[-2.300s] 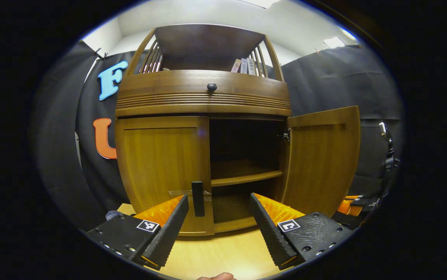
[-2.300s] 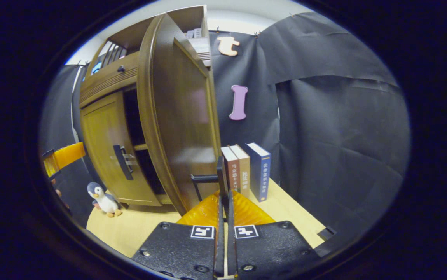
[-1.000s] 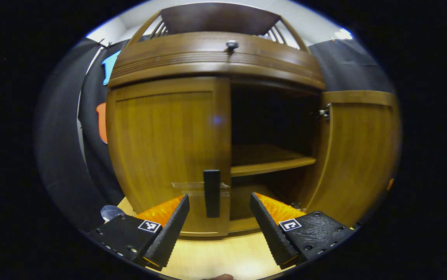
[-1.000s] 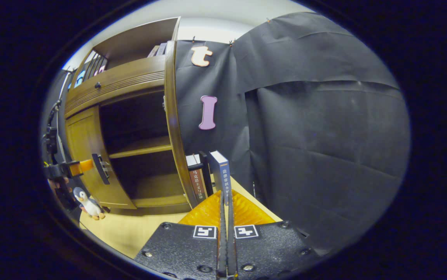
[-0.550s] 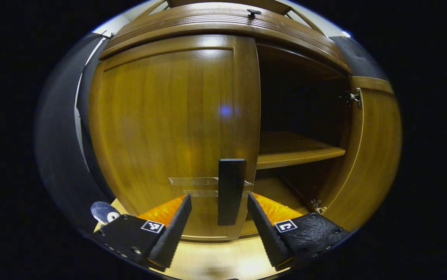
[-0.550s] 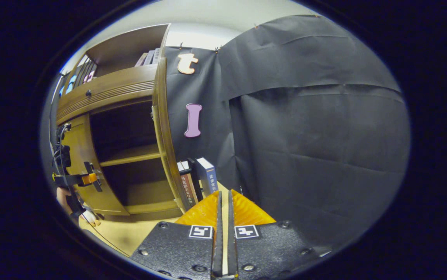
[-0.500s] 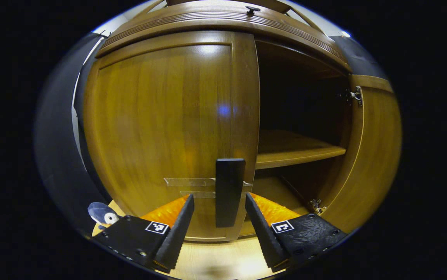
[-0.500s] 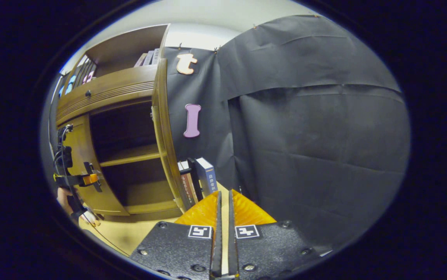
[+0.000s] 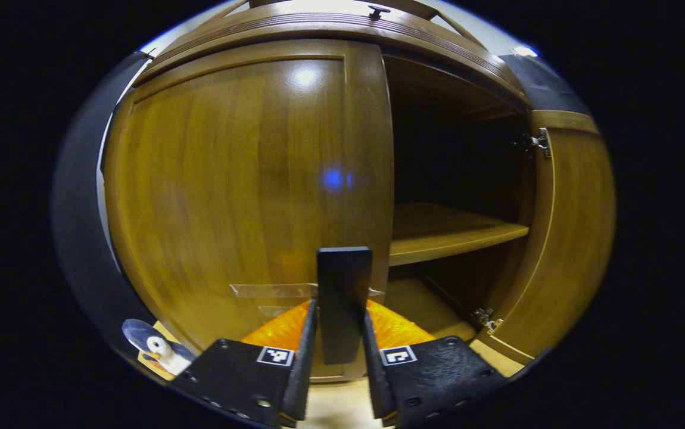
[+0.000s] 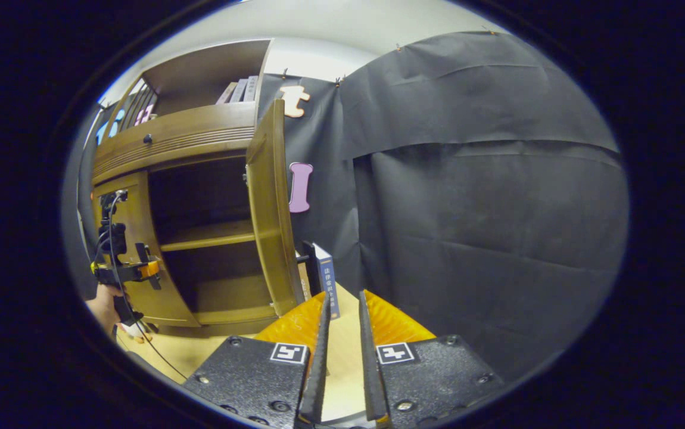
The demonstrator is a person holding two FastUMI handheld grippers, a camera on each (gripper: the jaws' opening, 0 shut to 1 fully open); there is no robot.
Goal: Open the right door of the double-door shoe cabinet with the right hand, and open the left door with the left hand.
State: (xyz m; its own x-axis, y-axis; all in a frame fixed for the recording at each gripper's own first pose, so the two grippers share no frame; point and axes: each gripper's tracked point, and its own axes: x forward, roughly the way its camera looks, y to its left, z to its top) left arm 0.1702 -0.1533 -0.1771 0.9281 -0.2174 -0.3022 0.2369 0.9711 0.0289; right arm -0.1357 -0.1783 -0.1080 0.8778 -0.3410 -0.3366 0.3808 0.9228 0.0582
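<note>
We have the left gripper [image 9: 336,333] closed on the black handle [image 9: 343,298] at the inner edge of the shoe cabinet's left door [image 9: 241,190], fingers pressing both sides, pointing straight at the door. We judge the pull should follow the door's hinge arc, keeping the fingers square on the handle. The right gripper [image 10: 341,333], fingers narrowly parted and empty, sits just clear of the open right door [image 10: 268,214].
</note>
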